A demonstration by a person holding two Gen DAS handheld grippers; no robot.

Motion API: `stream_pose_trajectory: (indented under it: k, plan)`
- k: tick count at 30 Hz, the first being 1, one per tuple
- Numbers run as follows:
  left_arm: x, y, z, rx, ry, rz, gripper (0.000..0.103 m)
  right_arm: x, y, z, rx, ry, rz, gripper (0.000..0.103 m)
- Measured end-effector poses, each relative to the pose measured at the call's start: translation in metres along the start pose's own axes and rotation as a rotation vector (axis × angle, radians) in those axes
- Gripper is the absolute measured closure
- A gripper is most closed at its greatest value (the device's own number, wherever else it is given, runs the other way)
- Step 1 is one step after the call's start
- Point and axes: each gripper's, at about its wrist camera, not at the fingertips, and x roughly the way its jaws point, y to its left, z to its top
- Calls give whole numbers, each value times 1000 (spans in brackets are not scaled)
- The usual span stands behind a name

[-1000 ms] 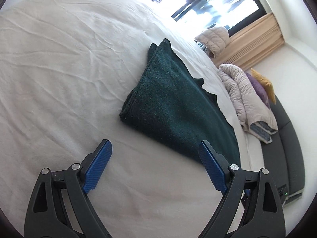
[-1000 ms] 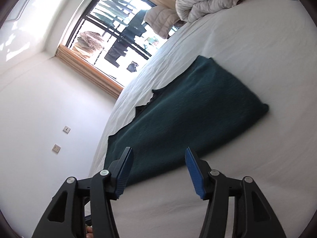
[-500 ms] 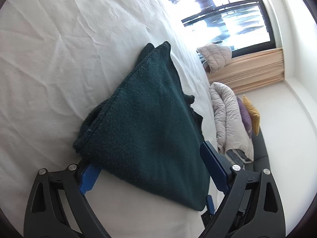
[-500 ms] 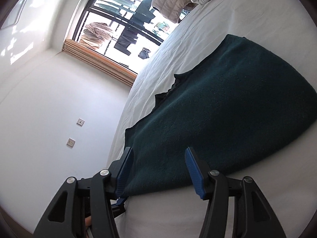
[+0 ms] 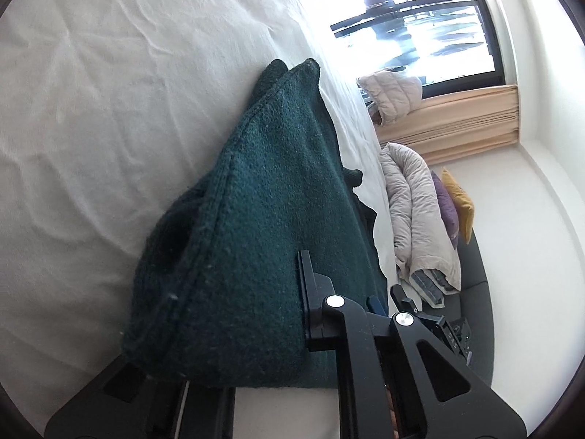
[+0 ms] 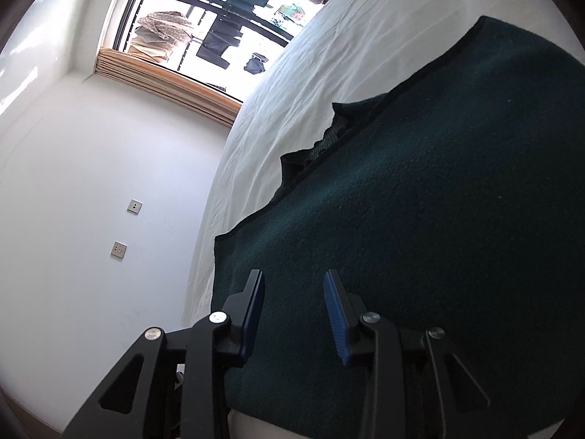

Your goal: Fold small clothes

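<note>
Both grippers have closed in on the near edge of the dark green knitted garment (image 5: 263, 241) since the earlier frames, when they hovered short of it over bare sheet. Nearest the left wrist camera, the left gripper (image 5: 256, 333) has clamped its jaws shut on the garment's near corner: one finger presses into the top of the fabric and the other is hidden beneath the folded layers. In the right wrist view, the right gripper (image 6: 292, 314) has just been narrowing its jaws, which stand partly apart with the garment's edge between them; the blue pads (image 6: 334, 314) lie against the knit but do not yet look pinched tight.

Further out, the garment lies on the white bed (image 5: 109, 91), already doubled over along its left side, with a notched neckline or sleeve end (image 6: 329, 135) poking out on the far side. Beyond the bed, a quilted beige duvet (image 5: 416, 212) and cushions sit on a dark bench under the window (image 5: 413, 25).

My guess is the next move lifts this near edge toward the far one. The risk is uneven grip: if the right jaws catch only the top layer, or slip off thick knit, that side would sag and the fold would skew. Lower layers may also drag along and bunch on the sheet.
</note>
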Motion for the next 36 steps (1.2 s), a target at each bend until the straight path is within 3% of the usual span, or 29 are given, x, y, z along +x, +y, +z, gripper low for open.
stream_pose_trajectory:
  k: [2, 6, 13, 19, 20, 24, 26, 30, 34, 36]
  plan:
    - [0, -2, 0, 11, -13, 17, 95, 10, -3, 2, -1, 29, -37, 72]
    - [1, -16, -2, 65, -37, 49, 96, 21, -12, 1, 3, 64, -115, 103]
    - [-10, -61, -2, 196, -90, 76, 96, 24, -19, 1, 7, 86, -98, 103]
    - [-10, -152, -23, 516, -152, 127, 96, 19, -19, 8, -4, 121, -56, 103]
    - [-7, -171, -31, 591, -157, 138, 96, 13, -20, 13, 13, 125, -25, 101]
    - [34, -236, -96, 1000, -141, 220, 96, -31, -34, 45, 77, 37, 136, 39]
    - [62, -246, -136, 1164, -109, 255, 96, -40, -42, 59, 92, 52, 189, 30]
    - [101, -233, -192, 1335, -15, 320, 96, -48, -64, 72, 155, 104, 323, 17]
    - [120, -213, -213, 1399, 47, 360, 96, -44, -66, 75, 145, 133, 365, 11]
    - [119, -212, -218, 1422, 37, 366, 96, -39, -62, 75, 131, 150, 342, 10]
